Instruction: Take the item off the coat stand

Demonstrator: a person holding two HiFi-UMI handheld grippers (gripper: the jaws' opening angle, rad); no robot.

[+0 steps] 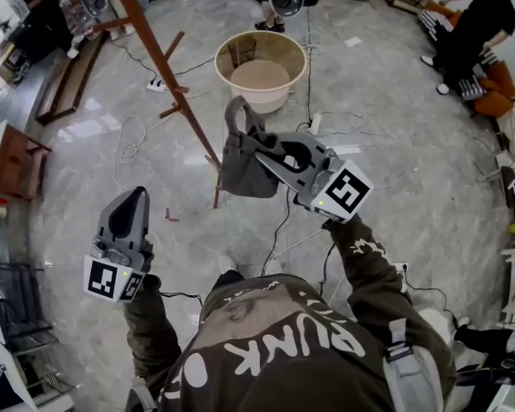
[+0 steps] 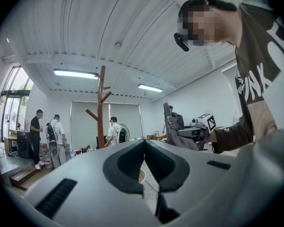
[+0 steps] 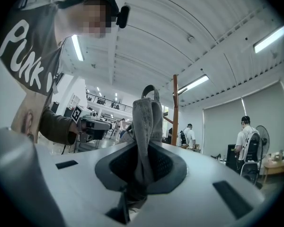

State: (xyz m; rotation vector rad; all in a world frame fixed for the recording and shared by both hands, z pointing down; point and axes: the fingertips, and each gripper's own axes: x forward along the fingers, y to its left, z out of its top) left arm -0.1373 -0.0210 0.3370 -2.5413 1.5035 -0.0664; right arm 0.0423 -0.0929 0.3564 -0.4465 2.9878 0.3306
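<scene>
A grey fabric bag (image 1: 245, 166) hangs in the air from my right gripper (image 1: 262, 157), which is shut on its strap (image 3: 146, 122). The bag is a short way right of the wooden coat stand (image 1: 159, 54) and does not touch it. In the right gripper view the strap runs up between the pads, with the stand's pole (image 3: 174, 112) behind it. My left gripper (image 1: 137, 194) is held low at the left, shut with nothing in it; its pads meet in the left gripper view (image 2: 144, 143), where the stand (image 2: 102, 108) and the bag (image 2: 173, 126) show far off.
A round beige tub (image 1: 260, 71) stands on the marble floor beyond the bag. Cables and a power strip (image 1: 157, 84) lie around the stand's foot. Wooden benches (image 1: 64, 80) are at the left, and people stand at the far edges of the room.
</scene>
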